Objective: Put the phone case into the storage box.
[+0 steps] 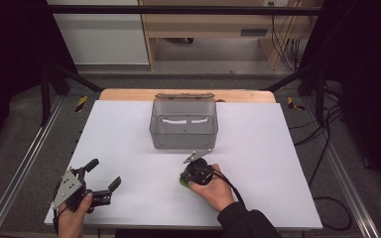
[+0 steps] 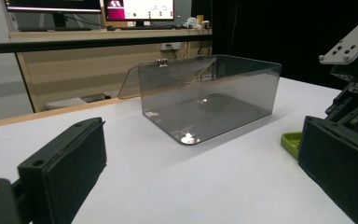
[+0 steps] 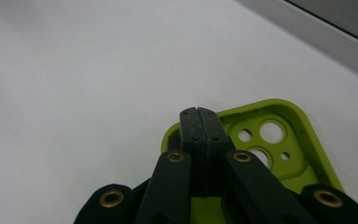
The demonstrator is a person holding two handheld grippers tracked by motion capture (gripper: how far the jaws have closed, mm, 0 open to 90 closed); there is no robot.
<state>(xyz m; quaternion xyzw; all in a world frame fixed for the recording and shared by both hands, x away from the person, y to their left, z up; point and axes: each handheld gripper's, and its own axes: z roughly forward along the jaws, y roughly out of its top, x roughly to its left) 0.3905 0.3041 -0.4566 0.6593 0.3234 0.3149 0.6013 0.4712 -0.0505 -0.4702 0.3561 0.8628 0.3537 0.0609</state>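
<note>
the green phone case point(image 3: 279, 140) lies on the white table point(image 1: 129, 139) near the table's middle, a little toward the near edge, with its camera cutouts showing and its hollow side up. it sits just this side of the clear grey box point(image 1: 183, 124), which stands farther off at the table's centre with its hinged lid tipped back. your right gripper point(image 1: 194, 171) is over the case, its jaws pressed flat together with their tips at the case's edge; the pads look clenched on the rim of the case, though the contact itself is hard to make out. your left gripper point(image 1: 101, 178) rests well apart at the near left of the table, its jaws spread wide and released, with nothing between them; from its own view the box stands ahead and a corner of the case point(image 2: 291, 142) shows at the right.
</note>
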